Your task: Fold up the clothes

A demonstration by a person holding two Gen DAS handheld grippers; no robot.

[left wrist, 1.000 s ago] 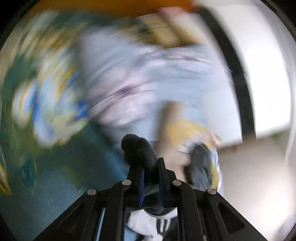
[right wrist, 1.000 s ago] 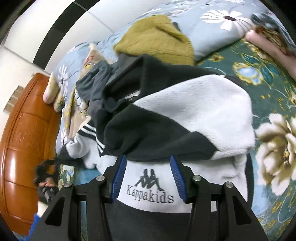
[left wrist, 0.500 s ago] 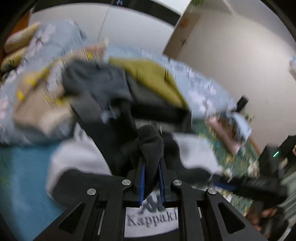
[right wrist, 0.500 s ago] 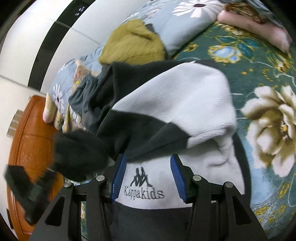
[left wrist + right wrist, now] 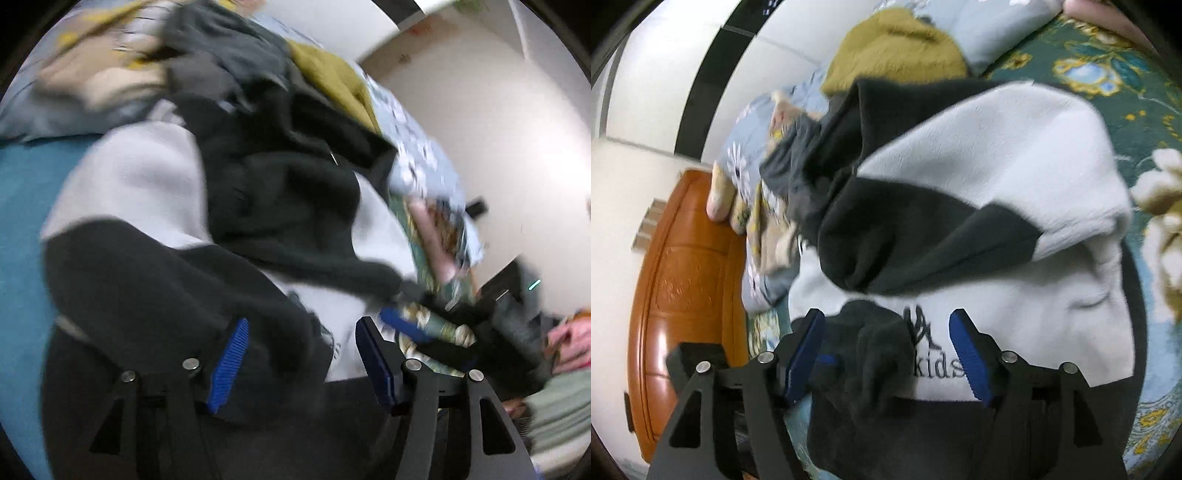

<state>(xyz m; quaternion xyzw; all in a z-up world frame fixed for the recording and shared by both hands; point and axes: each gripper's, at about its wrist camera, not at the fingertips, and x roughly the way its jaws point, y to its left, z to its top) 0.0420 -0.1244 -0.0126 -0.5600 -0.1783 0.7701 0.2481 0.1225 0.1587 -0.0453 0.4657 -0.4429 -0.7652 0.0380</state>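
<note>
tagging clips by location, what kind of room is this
Most likely a bedroom: a black-and-white sweatshirt lies on a floral bedspread, beside a carved wooden headboard and pillows.

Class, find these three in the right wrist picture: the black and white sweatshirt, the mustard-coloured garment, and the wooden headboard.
Sweatshirt (image 5: 1015,147): right wrist view, on the white fleece of the folded-over sleeve.
Mustard garment (image 5: 897,51): right wrist view, on the middle of its fuzzy surface.
Headboard (image 5: 683,280): right wrist view, on the carved orange-brown panel.

An orange wooden headboard (image 5: 687,280) stands against a white wall (image 5: 661,74) beside a green floral bedspread (image 5: 1108,70).
</note>
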